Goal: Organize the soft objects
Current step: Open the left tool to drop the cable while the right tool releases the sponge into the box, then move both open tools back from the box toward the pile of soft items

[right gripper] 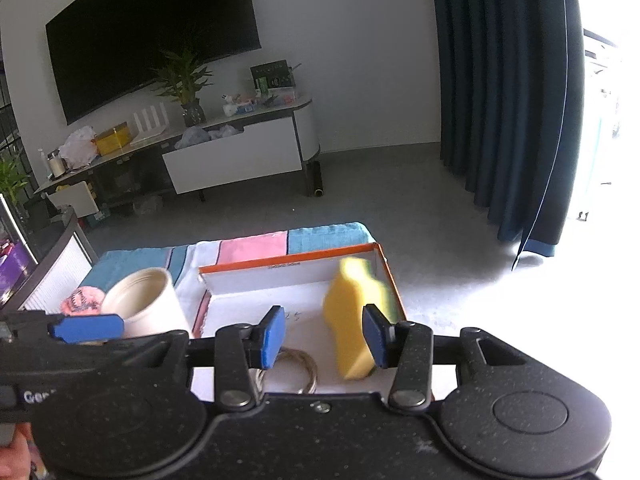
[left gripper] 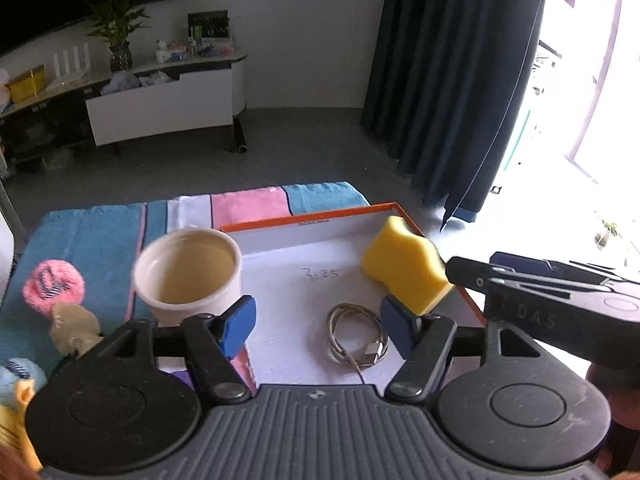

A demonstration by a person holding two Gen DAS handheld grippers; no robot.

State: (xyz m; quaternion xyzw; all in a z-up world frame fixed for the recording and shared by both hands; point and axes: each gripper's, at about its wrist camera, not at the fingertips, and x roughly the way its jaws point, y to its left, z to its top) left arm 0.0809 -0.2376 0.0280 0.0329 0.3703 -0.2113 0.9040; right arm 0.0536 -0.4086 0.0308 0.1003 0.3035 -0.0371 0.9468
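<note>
A yellow sponge (left gripper: 404,268) (right gripper: 352,320), blurred, stands tilted in the right part of the orange-rimmed white box (left gripper: 308,222) (right gripper: 280,266). My right gripper (right gripper: 325,336) is open around it: the sponge lies close to the right pad, with a gap to the left pad. My left gripper (left gripper: 318,328) is open above the box floor, and its right pad sits at the sponge's lower end. A pink fluffy item (left gripper: 52,286) (right gripper: 82,300), a beige plush piece (left gripper: 76,326) and a light blue soft toy (left gripper: 16,376) lie left of the box.
A cream cup (left gripper: 188,276) (right gripper: 146,304) stands just left of the box. A coiled white cable (left gripper: 356,336) (right gripper: 304,364) lies on the box floor. Everything rests on a striped blue, white and pink cloth (left gripper: 248,204). Grey floor and a dark curtain (left gripper: 460,80) lie beyond.
</note>
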